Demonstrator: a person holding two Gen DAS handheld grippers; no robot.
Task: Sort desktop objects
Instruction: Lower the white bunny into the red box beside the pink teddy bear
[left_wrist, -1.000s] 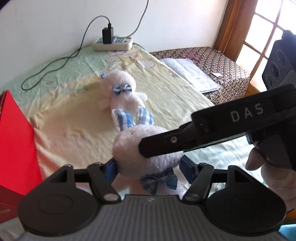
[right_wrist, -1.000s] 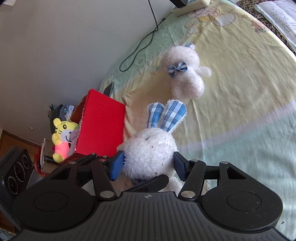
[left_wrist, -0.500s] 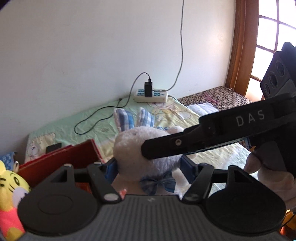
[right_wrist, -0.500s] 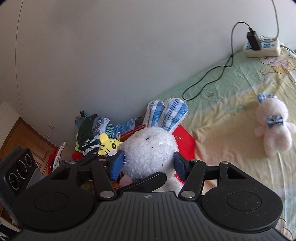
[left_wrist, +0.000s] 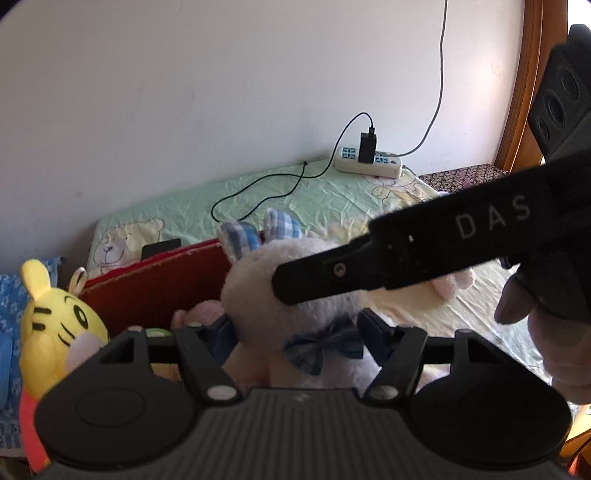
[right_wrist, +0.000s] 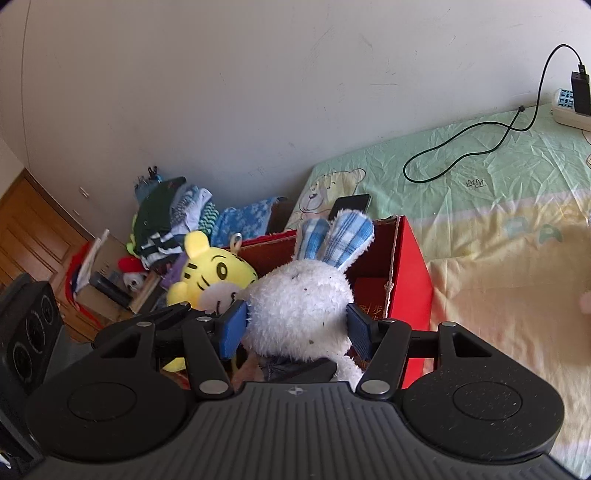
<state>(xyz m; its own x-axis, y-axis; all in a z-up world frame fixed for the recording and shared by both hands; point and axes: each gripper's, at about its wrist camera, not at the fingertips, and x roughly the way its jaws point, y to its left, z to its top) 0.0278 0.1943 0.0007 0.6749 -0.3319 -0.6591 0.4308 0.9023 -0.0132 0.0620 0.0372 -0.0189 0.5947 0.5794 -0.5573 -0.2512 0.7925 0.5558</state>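
Note:
A white plush bunny (right_wrist: 299, 306) with blue plaid ears and a blue bow hangs over the open red box (right_wrist: 413, 266). My right gripper (right_wrist: 295, 328) is shut on its head, blue pads pressing both sides. My left gripper (left_wrist: 297, 332) is shut on the bunny (left_wrist: 258, 295) lower down, at the bow. One right finger (left_wrist: 332, 273) crosses in front of the bunny's head in the left wrist view. A yellow tiger plush (right_wrist: 214, 273) sits in the box's left end. A second pale plush (left_wrist: 454, 284) lies on the bed, mostly hidden.
The box (left_wrist: 155, 284) stands at the bed's left end against the wall. A black phone (right_wrist: 351, 203) lies behind it. A power strip (left_wrist: 369, 164) with charger and cable sits at the bed's far side. Piled clothes (right_wrist: 177, 214) lie left of the bed.
Both grippers, still shut on the bunny, carried it up off the bed and left until it hangs over the red box. The second plush stayed on the bed.

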